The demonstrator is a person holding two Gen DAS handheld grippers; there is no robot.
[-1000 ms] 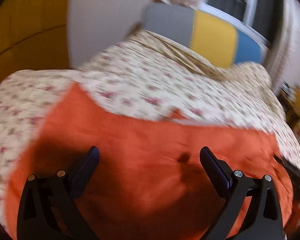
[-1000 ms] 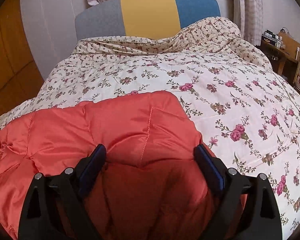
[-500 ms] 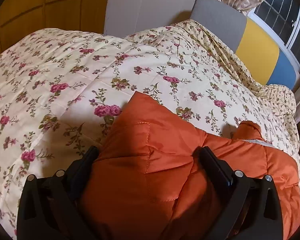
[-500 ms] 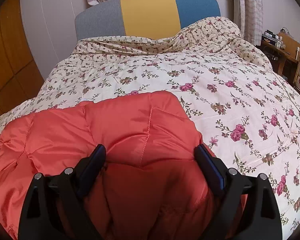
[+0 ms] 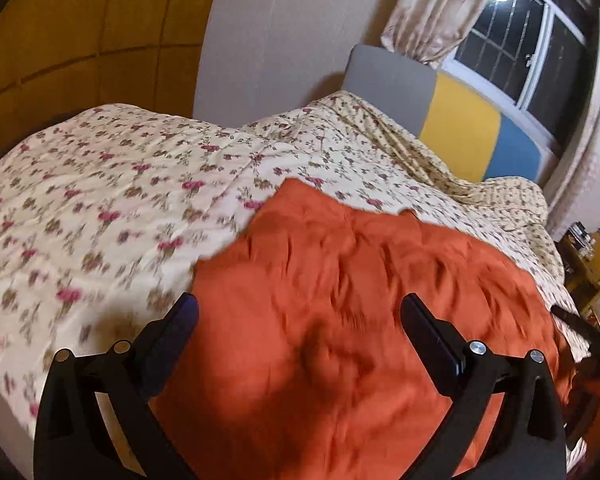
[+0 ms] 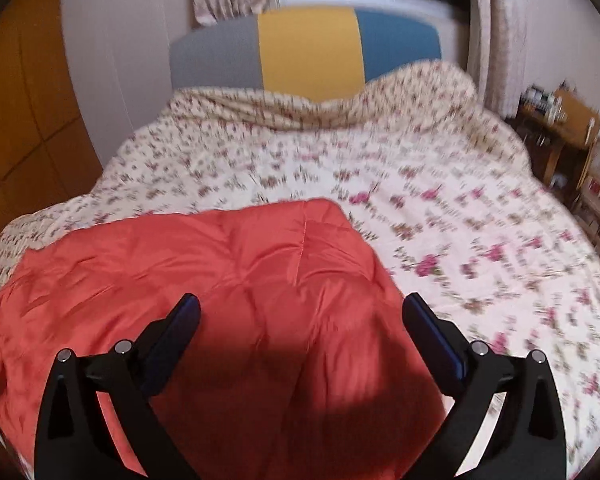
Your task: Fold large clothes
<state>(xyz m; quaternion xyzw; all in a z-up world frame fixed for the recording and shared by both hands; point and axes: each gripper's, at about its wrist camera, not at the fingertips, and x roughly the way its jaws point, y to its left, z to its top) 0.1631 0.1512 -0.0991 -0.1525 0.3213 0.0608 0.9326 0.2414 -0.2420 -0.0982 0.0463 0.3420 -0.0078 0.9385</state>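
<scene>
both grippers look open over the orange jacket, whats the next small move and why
Probably lower the right hand-held gripper to pinch the jacket's far edge: both it and the left hand-held gripper are open and hold nothing, and the jacket lies loose on the quilt.

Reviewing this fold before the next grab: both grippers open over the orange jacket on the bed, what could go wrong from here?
1. The jacket is puffy and looks slick; an open right gripper may pinch only the top layer, so the fold could slide apart.
2. The left gripper sits near the jacket's edge beside the floral quilt; it might catch quilt too.
3. Both views are motion-blurred, so aim is uncertain.
</scene>
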